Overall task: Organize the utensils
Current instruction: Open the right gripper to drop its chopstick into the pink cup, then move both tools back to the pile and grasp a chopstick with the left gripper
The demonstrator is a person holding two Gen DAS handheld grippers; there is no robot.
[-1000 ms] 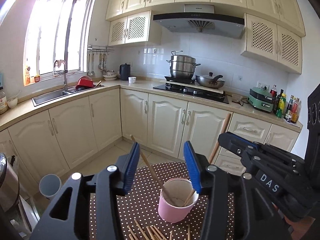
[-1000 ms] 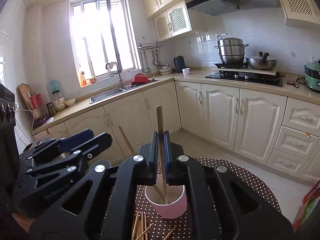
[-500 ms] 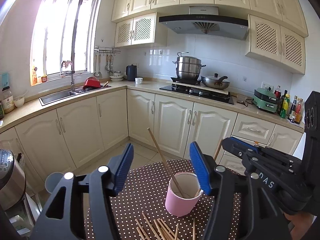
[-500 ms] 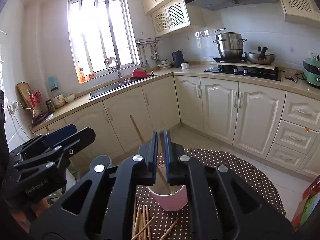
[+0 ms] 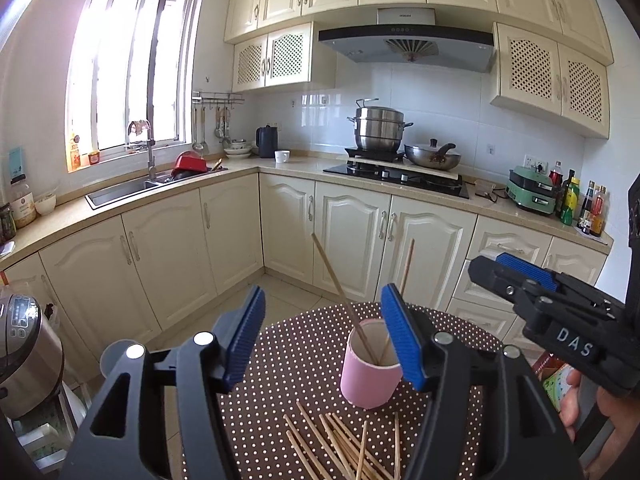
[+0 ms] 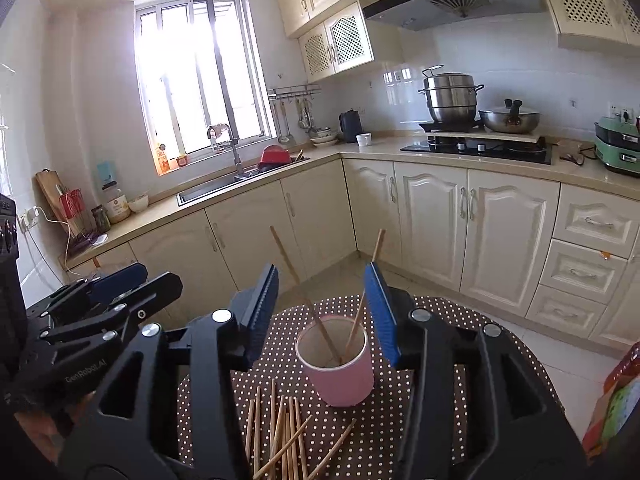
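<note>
Right wrist view: left gripper (image 6: 116, 284) at left edge, jaws apart, empty. Loose chopsticks (image 6: 280, 432) lie on dotted table (image 6: 460, 312), long axes mostly pointing away. Right gripper (image 6: 324, 312) opening, nothing clamped. Pink cup (image 6: 340, 372) upright between pads; two chopsticks (image 6: 320, 328) inside, tips splayed up-left and up-right.

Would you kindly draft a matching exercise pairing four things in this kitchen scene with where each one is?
Things:
1. cup
2. loose chopsticks
3. steamer pot
4. kettle

Places:
A. on the stove
B. on the counter's corner, beside a white mug
C. lying flat on the dotted table, in front of the cup
D. standing on the dotted table, two chopsticks inside

Pairs: 1-D, 2-C, 3-A, 4-B
</note>
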